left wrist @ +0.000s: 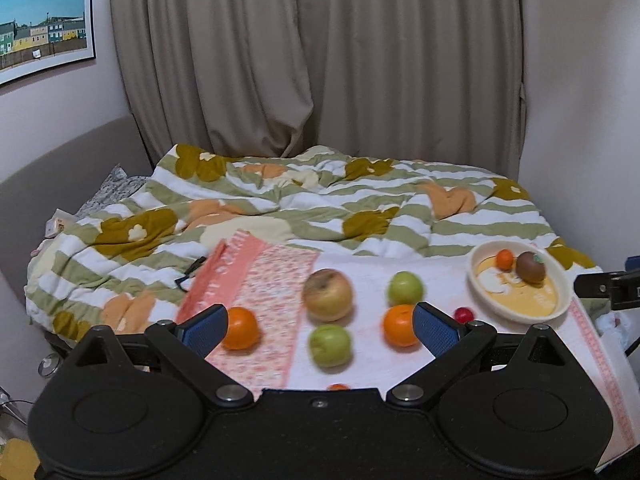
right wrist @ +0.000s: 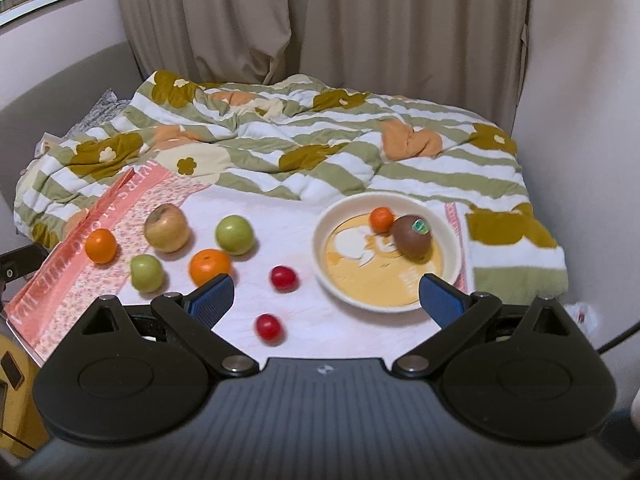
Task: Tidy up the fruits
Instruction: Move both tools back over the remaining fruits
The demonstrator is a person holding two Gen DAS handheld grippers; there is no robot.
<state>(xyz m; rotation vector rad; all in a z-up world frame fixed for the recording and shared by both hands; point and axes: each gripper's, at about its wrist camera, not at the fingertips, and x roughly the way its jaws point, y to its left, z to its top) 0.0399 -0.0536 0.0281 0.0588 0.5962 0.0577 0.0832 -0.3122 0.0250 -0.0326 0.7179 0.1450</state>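
Note:
Fruit lies on a white cloth (right wrist: 280,216) on the bed. A russet apple (left wrist: 327,294) (right wrist: 166,227), two green apples (left wrist: 330,345) (left wrist: 405,289) (right wrist: 234,234), two oranges (left wrist: 239,328) (left wrist: 401,325) (right wrist: 209,266) and two small red fruits (right wrist: 283,278) (right wrist: 268,327) lie loose. A cream bowl (left wrist: 560,280) (right wrist: 448,232) holds a small orange (right wrist: 381,219) and a kiwi (right wrist: 412,237). My left gripper (left wrist: 320,330) is open and empty above the near green apple. My right gripper (right wrist: 326,300) is open and empty, between the red fruits and the bowl.
A pink patterned cloth (left wrist: 272,280) (right wrist: 100,240) lies at the left under one orange. A rumpled striped duvet (left wrist: 320,200) covers the bed behind. Curtains (left wrist: 320,60) and walls close the back and right. The right gripper's body (left wrist: 608,286) shows at the left view's right edge.

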